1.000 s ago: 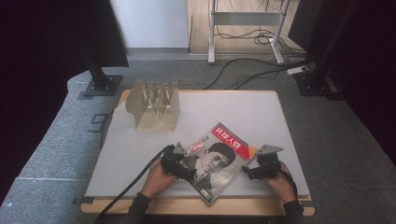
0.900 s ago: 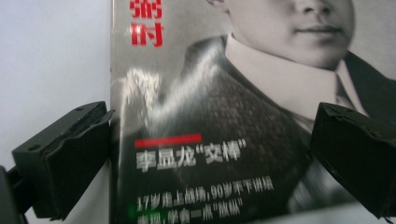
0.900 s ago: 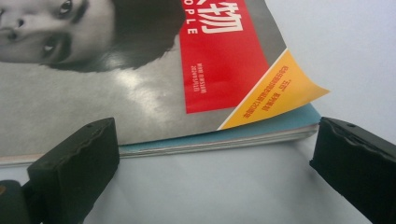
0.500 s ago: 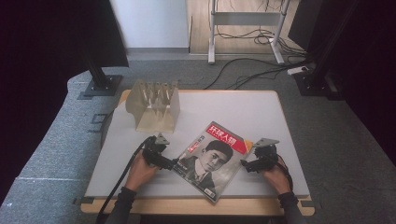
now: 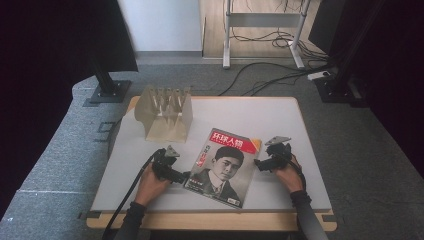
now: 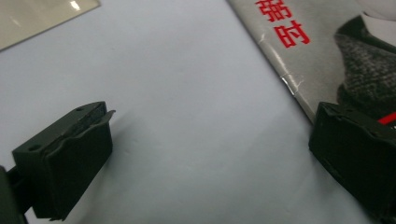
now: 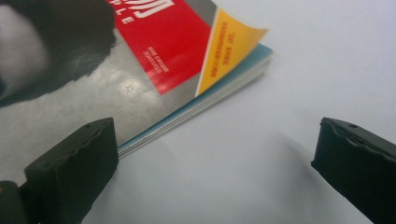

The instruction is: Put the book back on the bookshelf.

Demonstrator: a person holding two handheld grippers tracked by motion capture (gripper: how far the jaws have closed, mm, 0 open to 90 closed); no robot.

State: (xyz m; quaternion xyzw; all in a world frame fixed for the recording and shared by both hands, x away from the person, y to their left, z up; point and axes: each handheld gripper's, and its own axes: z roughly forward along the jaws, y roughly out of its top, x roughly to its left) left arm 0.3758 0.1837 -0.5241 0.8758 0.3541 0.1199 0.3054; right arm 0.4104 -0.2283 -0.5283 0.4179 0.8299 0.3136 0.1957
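Forearms in dark sleeves are seen entering from the near edge of the pale grey table [image 5: 260, 112], each hand holding a black two-jaw gripper. The left gripper [image 5: 184, 176] is laid low at the spine side of a glossy magazine [image 5: 225, 165] with a red masthead and a black-and-white portrait cover; its jaws are spread wide, one jaw over bare table and the other at the worn spine edge, nothing between them. The right gripper [image 5: 261, 164] is set at the opposite, page-edge side, jaws likewise parted and empty, with one jaw just over the cover's margin and the other over the table. The magazine is found lying flat and closed on the near middle of the table, turned at an angle, between the two grippers. In the right gripper view its yellow cover corner [image 7: 233, 46] is seen curled up off the stacked pages.

Beyond it, toward the far left of the table, a beige slotted file rack [image 5: 165, 112] is stood, well apart from the magazine.

The step in hand is judged to be the approach for a grasp, not yet made. The next move would call for one jaw to be slid under the page edge or lifted corner and the jaws to be closed on the whole thickness, so that loose pages are not left behind.
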